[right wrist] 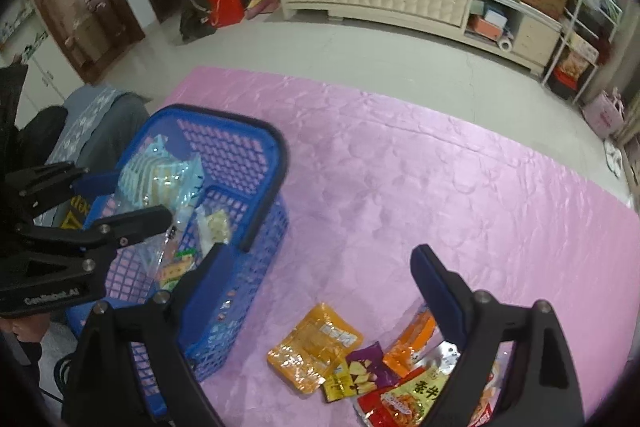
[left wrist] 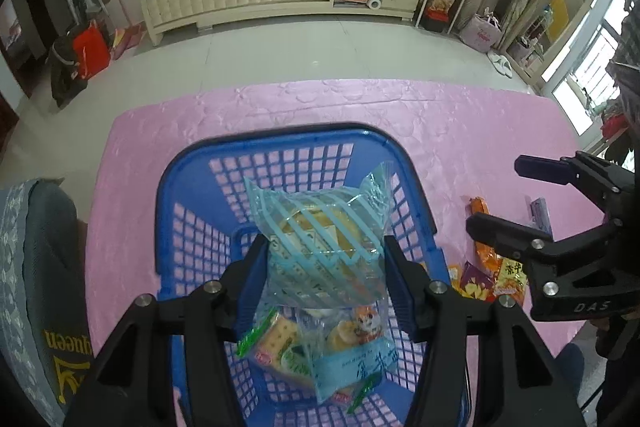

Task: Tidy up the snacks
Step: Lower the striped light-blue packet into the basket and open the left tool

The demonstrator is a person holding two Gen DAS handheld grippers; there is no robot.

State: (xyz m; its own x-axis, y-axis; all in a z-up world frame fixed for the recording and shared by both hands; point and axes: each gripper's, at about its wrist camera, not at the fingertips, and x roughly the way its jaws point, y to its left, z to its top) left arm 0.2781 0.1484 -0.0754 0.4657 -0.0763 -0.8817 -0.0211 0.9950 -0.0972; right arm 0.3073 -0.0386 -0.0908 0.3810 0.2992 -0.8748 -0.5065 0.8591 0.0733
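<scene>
At the left of the right wrist view, our left gripper [right wrist: 160, 187] pinches a clear blue-striped plastic snack bag [right wrist: 160, 171] over the blue plastic lattice basket [right wrist: 256, 267]. Lower right, our right gripper [right wrist: 320, 279] stands spread, empty, above the loose foil snack packets [right wrist: 316, 347] on the pink cloth [right wrist: 440, 167].

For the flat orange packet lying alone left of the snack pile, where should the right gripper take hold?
Probably the orange packet's far sealed edge, coming from above. It lies flat on the pink cloth, and that edge is clear of the purple packet at its near corner.
</scene>
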